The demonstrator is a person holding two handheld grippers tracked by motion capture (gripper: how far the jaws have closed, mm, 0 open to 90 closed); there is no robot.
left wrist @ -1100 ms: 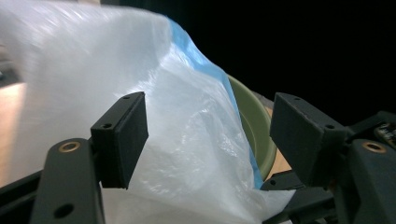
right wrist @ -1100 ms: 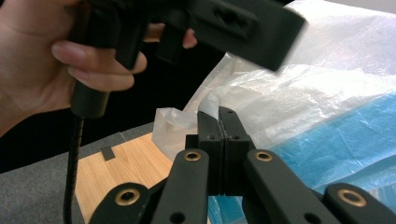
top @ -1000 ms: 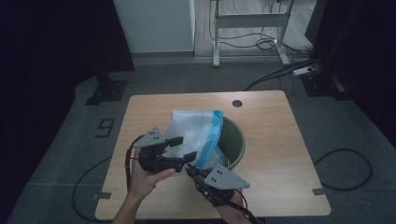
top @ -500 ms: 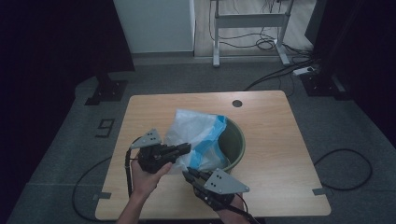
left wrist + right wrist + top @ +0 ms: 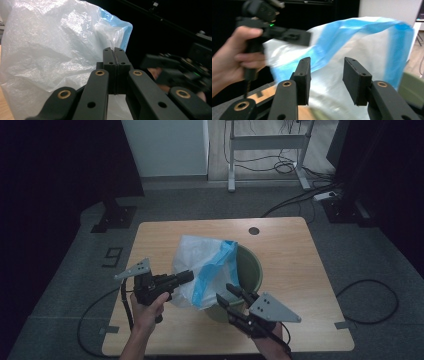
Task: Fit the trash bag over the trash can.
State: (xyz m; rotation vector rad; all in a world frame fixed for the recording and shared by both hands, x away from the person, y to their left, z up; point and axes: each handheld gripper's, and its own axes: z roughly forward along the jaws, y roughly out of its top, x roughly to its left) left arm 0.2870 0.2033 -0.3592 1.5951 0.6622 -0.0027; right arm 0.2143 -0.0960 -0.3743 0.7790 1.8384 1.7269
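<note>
Left gripper (image 5: 186,276) jaws pinched the white bag (image 5: 200,265) film at the green bin (image 5: 250,270); right gripper (image 5: 226,292) jaws, just opening, stood spread, clear of bag.

Left gripper (image 5: 186,276): jaws pressed together on thin film, pointing right, held level by the left hand (image 5: 147,306).
Right gripper (image 5: 225,293): jaws parted, just been opening, nothing clamped, angled far-left.
</note>
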